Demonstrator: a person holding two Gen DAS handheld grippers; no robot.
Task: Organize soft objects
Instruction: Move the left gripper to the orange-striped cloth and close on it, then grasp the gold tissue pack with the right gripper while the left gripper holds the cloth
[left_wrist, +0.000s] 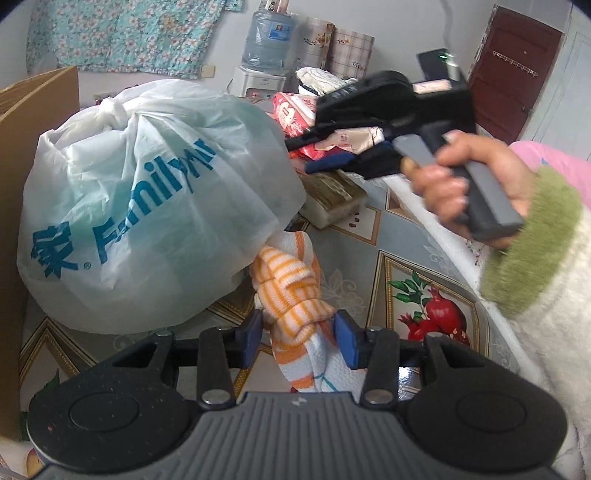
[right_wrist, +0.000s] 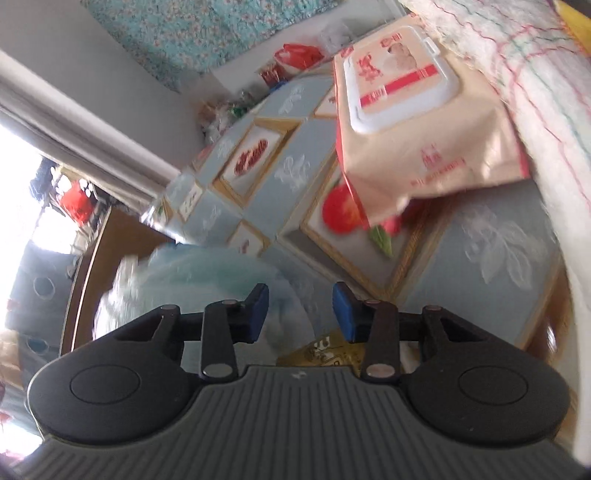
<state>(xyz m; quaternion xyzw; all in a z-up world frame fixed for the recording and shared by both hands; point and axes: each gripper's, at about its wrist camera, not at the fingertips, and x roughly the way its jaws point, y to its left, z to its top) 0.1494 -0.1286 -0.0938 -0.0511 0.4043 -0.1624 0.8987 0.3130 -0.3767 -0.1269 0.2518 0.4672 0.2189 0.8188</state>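
The left gripper (left_wrist: 298, 341) has its jaws pinched on an orange-striped cloth (left_wrist: 291, 295) dangling against the plastic bag (left_wrist: 147, 206) above the tabletop (left_wrist: 369, 236). The right gripper (right_wrist: 300, 312) hangs open, holding nothing. The bunched cloth could slip free or drag that bag.

Your left gripper (left_wrist: 298, 338) is clamped on a bunched orange-striped cloth (left_wrist: 291, 295), its blue pads pressing both sides. Your right hand (left_wrist: 476, 188) holds the right gripper (right_wrist: 300, 309) raised, tilted, jaws apart and empty.
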